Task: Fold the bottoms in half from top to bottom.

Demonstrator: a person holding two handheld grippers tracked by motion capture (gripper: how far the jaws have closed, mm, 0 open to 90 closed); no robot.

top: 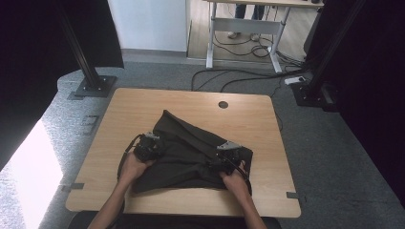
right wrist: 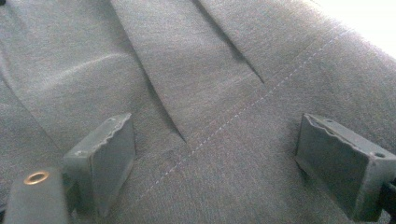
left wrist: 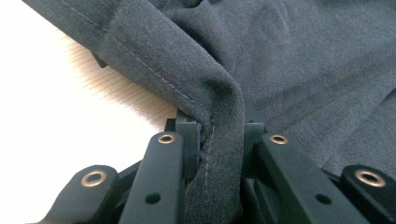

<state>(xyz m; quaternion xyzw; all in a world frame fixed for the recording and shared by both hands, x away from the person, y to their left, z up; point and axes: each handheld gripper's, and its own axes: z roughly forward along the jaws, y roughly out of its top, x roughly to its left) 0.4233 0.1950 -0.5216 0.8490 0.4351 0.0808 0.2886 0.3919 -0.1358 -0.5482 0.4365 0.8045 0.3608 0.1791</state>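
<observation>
Left to right. The left gripper (top: 149, 149), at the left edge of the dark garment (top: 191, 152), has its jaws clamped on a stitched hem fold (left wrist: 219, 135) that rises between them in the left gripper view. The garment lies crumpled on the near half of the wooden table (top: 124, 109), its long axis running roughly from the far-left peak toward the near-right corner. The right gripper (top: 224, 157) rests on the cloth's right portion with jaws spread wide and nothing between them; in the right gripper view the fabric lies directly beneath and ahead, a stitched seam (right wrist: 243, 109) crossing the gap diagonally. The right gripper is judged nearer that seam.
</observation>
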